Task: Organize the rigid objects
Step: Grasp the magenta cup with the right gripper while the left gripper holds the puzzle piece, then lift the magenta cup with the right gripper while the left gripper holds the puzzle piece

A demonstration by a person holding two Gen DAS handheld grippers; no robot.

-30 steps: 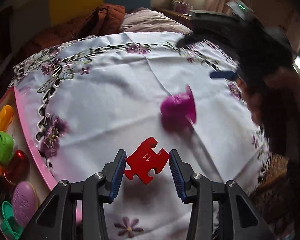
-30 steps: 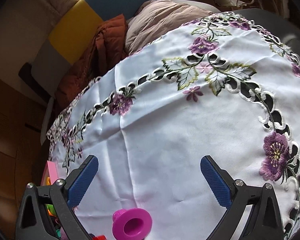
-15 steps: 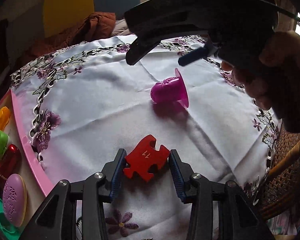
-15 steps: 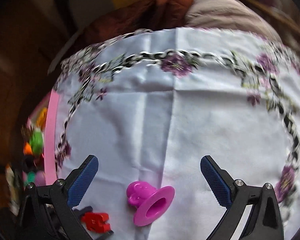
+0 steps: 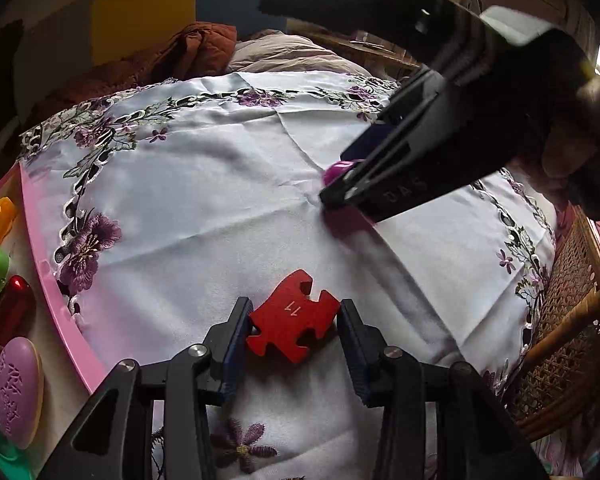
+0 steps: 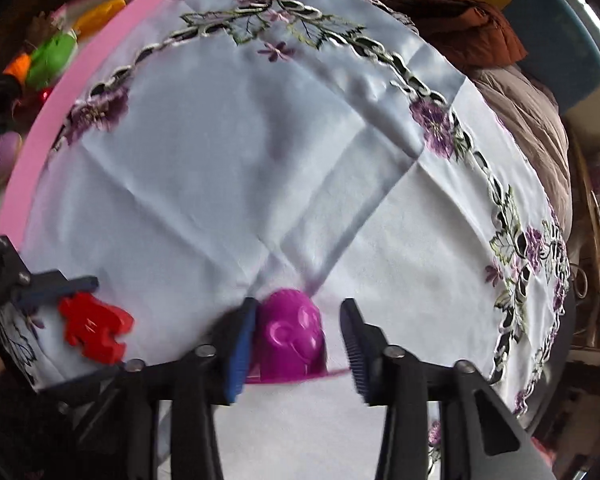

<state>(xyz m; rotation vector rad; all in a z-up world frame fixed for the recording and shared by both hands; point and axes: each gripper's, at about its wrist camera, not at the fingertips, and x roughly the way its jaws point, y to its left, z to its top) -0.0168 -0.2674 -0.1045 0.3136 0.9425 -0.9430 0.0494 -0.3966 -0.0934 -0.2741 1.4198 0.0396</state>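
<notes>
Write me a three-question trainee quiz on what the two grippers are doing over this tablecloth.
1. True or false: the left gripper has its pads pressed on the red puzzle piece.
2. What sits between the jaws of the right gripper? A) the magenta toy mould B) a blue cup C) a yellow ball
3. In the left wrist view, at which edge of the tablecloth does the pink tray lie?

Key: 1 true. 2 A; its jaws have just been closing, and a gap shows at one pad. 3 the left edge.
</notes>
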